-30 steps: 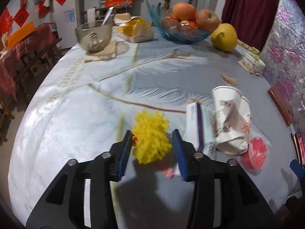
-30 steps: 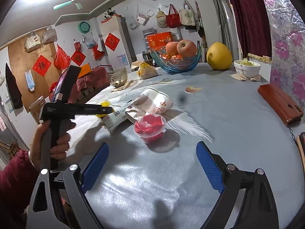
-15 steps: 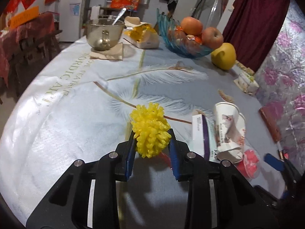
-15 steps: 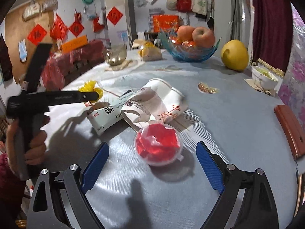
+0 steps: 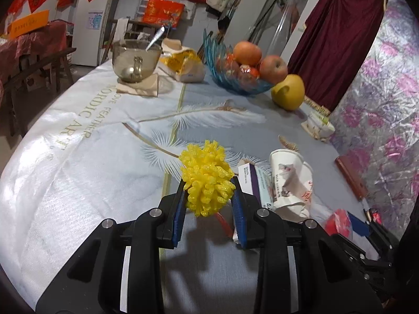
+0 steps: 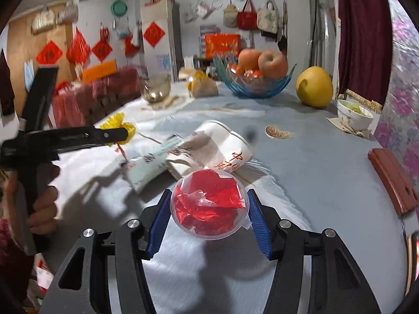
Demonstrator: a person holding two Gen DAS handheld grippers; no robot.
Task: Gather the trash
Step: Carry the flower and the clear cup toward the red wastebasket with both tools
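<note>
Cloth-covered table [image 5: 86, 172]: pale printed tablecloth with feather pattern and lettering; it fills both views and looks smooth, so I expect light litter to slide on it.
Room: red paper decorations and hanging bags on the far wall, dark red curtain [image 5: 337, 41] at 1 o'clock in the left view.
Not trash, I judge: blue glass fruit bowl [image 6: 255, 83] at 12 o'clock, yellow pomelo [image 6: 314, 87] at 1, glass mug [image 5: 136, 60] at 11.
Crushed paper cup [image 6: 222, 147]: lying on its side at 12 o'clock from my right tool, touching the flattened carton [image 6: 146, 164] at 11. Both soft and light; I would pinch each across a flat fold.
Clear plastic cup [image 6: 208, 206]: red film crumpled inside, sitting between my right pads. Thin wall, probably slippery and easily dented; best taken across the widest part of the wall.
Right gripper [image 6: 208, 218]: jaws have just been closing on the clear cup; pads look at or nearly at its wall, no firm squeeze that I can confirm.
Yellow foam net [image 5: 207, 179]: spongy, nearly weightless, springs back; a mid-body pinch suits it.
Left gripper [image 5: 209, 209]: clamped on the foam net, which appears lifted off the cloth.
Small scrap [image 6: 277, 132]: on the cloth at 1 o'clock, apart from the pile.
</note>
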